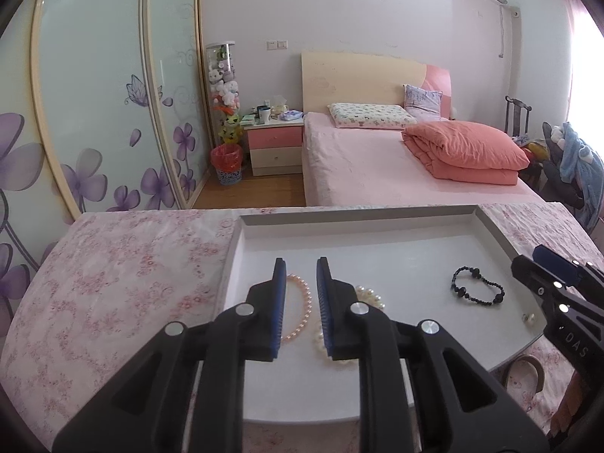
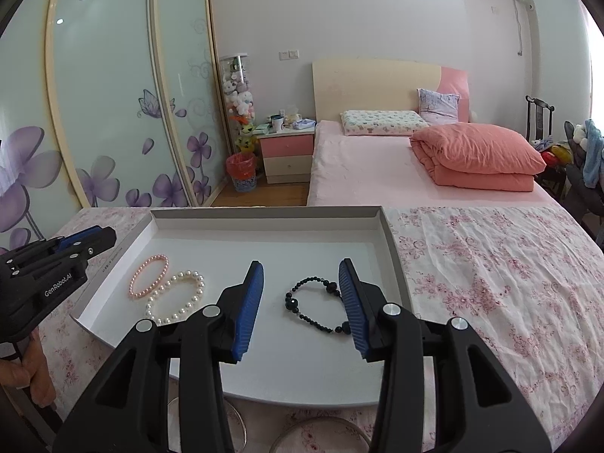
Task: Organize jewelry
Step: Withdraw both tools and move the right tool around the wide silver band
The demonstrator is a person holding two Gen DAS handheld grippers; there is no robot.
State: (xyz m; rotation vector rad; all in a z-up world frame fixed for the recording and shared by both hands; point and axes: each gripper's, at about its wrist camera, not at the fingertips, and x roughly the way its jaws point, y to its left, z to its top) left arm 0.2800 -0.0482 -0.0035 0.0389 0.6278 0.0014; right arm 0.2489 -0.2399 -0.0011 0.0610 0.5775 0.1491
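Both tongs over the white tray on the floral cloth. Left gripper: jaws parted by a narrow gap, nothing pinched; the pink bead bracelet lies flat on the tray floor under and between the fingers, not lifted, pads not pressing on it. White pearl bracelet sits just beside it, partly hidden behind my right-hand finger in the left view; in the right view the two loops lie touching or nearly so, can't tell which. Right gripper: jaws stand wide, empty; the black bead bracelet lies between them on the tray, its far side right at the right pad, contact unclear. All three bracelets are inside the tray, spread in a row, pink at the left, black at the right. My read: placing step is essentially done for these three, tongs are letting go rather than grabbing. Small pearl item near the tray's near-right edge, maybe earrings, too small to say. Metal rings lie on the cloth below the tray, possibly bangles not yet put in. Next move, as I judge it: back both tongs up and clear without dragging a loop; the black one is the risk, beads close to the ribbed pad could snag.
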